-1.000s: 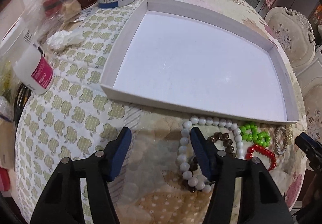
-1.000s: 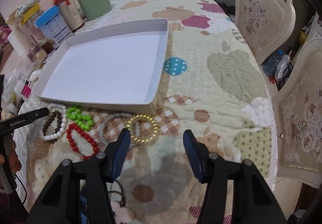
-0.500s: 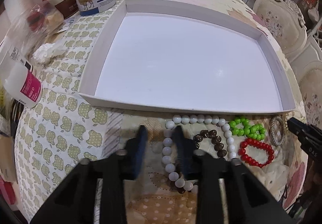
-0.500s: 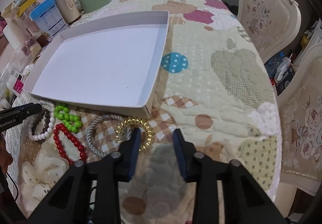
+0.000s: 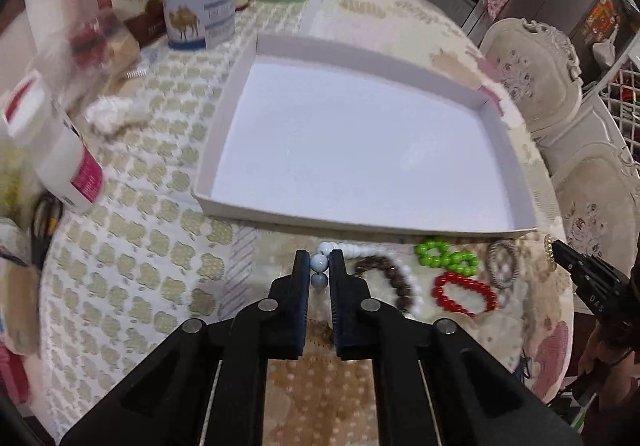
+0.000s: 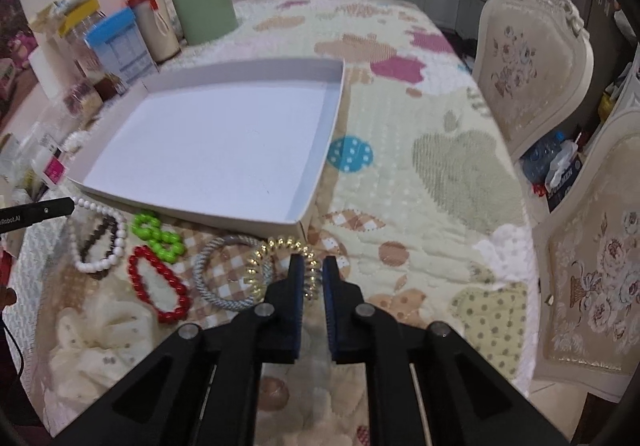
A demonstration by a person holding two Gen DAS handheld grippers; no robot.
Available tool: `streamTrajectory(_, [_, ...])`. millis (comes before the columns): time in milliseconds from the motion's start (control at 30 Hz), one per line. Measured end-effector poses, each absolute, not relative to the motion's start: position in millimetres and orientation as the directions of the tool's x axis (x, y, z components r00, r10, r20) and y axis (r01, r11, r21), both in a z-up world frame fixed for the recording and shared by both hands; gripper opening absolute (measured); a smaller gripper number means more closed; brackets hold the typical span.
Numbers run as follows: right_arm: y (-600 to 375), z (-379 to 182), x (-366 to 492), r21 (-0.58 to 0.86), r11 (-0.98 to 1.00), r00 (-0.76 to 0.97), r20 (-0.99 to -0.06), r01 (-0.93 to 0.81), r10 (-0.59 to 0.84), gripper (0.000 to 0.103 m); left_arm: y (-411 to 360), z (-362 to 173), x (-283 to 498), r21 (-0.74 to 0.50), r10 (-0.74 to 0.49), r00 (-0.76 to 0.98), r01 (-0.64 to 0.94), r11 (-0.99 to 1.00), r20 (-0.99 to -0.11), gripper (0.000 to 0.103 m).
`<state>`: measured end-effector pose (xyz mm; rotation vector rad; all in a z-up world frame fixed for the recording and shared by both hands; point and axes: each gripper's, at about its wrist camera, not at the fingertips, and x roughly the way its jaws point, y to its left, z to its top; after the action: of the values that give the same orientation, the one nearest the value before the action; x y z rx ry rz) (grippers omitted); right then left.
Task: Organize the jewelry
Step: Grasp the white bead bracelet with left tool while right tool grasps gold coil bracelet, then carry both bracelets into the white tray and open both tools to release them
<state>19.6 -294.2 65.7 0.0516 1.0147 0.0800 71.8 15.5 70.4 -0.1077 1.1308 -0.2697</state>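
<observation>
Both grippers take hold of bracelets in front of an empty white tray.

Left wrist view: the left gripper (image 5: 319, 262) has its fingers clamped on a bead of the white bead bracelet (image 5: 408, 286), which trails on the bench (image 5: 132, 270) just before the white tray (image 5: 360, 224), apparently its destination. Right wrist view: the right gripper (image 6: 311, 269), fingers just drawn in, pinches the gold coil bracelet (image 6: 276, 250) at the tray's near corner; the red bracelet (image 6: 158, 284), green bracelet (image 6: 158, 236) and grey cord bracelet (image 6: 224, 274) wait alongside.
</observation>
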Motion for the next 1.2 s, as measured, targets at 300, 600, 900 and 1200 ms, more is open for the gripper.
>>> streamTrajectory(300, [-293, 102, 18, 0.101, 0.992, 0.572, -0.811, -0.071, 0.124, 0.009, 17, 136, 75, -0.211, -0.286, 0.471, 0.206, 0.956, -0.835, 0.000])
streamTrajectory(600, [-274, 103, 50, 0.098, 0.990, 0.566, -0.813, -0.104, 0.140, 0.009, 13, 176, 108, -0.187, -0.271, 0.533, 0.207, 0.960, -0.801, 0.000])
streamTrajectory(900, [-262, 74, 83, 0.071, 0.991, 0.508, -0.853, -0.110, 0.117, 0.009, -10, 142, 144, -0.207, -0.280, 0.491, 0.200, 0.958, -0.825, 0.000])
streamTrajectory(1200, [-259, 40, 110, 0.020, 0.995, 0.445, -0.894, -0.098, 0.061, 0.009, 23, 70, 154, -0.157, -0.170, 0.412, 0.064, 0.985, -0.895, 0.000])
